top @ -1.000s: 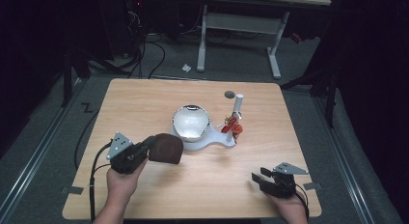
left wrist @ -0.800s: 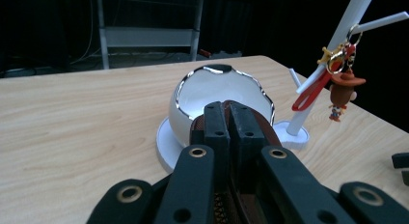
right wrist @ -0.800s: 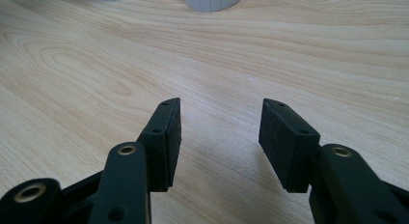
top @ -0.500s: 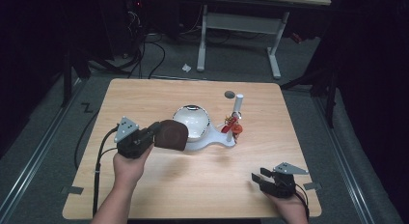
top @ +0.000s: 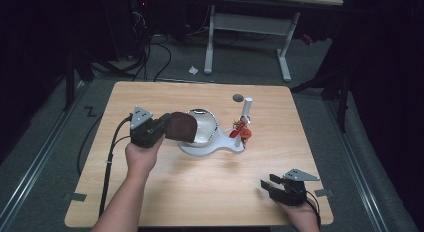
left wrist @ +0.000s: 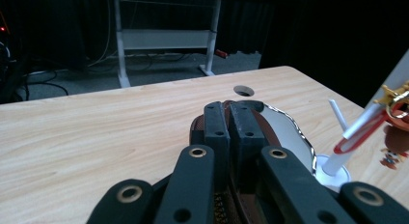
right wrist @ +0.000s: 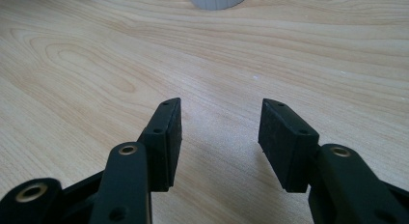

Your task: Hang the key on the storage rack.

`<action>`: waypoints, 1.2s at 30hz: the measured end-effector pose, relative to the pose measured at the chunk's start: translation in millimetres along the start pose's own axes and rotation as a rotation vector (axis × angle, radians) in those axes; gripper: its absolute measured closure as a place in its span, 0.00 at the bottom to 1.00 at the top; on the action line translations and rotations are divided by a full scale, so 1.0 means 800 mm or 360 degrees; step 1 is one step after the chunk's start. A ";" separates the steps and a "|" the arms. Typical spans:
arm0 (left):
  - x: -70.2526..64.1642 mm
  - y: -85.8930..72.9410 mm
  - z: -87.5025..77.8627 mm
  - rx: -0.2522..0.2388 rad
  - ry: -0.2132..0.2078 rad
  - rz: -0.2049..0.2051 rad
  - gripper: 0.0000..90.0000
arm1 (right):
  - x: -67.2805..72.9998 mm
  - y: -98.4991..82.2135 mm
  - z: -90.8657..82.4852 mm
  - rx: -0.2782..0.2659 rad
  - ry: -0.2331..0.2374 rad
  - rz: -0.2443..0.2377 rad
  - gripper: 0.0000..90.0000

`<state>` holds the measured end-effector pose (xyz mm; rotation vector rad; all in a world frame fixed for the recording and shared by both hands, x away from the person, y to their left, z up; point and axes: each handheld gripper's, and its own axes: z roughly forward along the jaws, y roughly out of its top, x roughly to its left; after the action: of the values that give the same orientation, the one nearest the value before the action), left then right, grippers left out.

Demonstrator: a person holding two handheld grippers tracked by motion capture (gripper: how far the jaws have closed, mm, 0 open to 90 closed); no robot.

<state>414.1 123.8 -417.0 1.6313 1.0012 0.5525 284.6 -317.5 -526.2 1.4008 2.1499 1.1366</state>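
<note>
Brown lid (top: 181,127): left gripper (top: 165,126) is clamping its edge, carrying it above the mirror-like bowl (top: 204,126) on the white stand (top: 220,146); seating it is remaining. Right gripper (top: 270,183) is resting wide open, holding nothing, near the counter (top: 200,192) edge.

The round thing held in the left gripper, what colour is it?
Dark reddish brown disc, clamped by the left gripper; clearest in the high view.

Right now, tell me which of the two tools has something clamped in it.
The left tool: its jaws are shut on the brown disc beside the bowl. The right tool stands open over bare table.
</note>
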 end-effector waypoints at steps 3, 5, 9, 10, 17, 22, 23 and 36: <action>0.001 0.001 0.008 0.0009 0.0009 0.0000 0.97 | 0.000 0.000 0.000 -0.0001 0.0002 0.0003 0.57; -0.001 0.001 0.015 0.0020 0.0015 0.0003 0.97 | 0.000 0.000 -0.001 -0.0001 0.0004 0.0004 0.57; -0.004 -0.001 0.026 0.0043 0.0027 0.0020 0.97 | 0.000 -0.001 -0.001 -0.0001 0.0006 0.0003 0.57; -0.004 -0.001 0.029 0.0049 0.0030 0.0025 0.97 | -0.001 -0.001 -0.001 -0.0003 0.0008 -0.0003 0.57; -0.006 -0.003 0.037 0.0075 0.0089 0.0041 0.97 | -0.001 -0.001 -0.002 -0.0006 0.0013 -0.0002 0.57; -0.006 -0.003 0.040 0.0081 0.0103 0.0028 0.96 | -0.001 -0.001 -0.002 -0.0009 0.0017 0.0003 0.57; -0.006 -0.003 0.040 0.0081 0.0103 0.0028 0.96 | -0.001 -0.001 -0.002 -0.0009 0.0017 0.0003 0.57; -0.009 -0.007 0.060 0.0091 0.0113 -0.0014 0.95 | -0.002 -0.002 -0.002 -0.0001 0.0018 0.0006 0.57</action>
<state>445.8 91.8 -435.9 1.6665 1.0845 0.5844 283.6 -319.5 -526.5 1.4019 2.1549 1.1492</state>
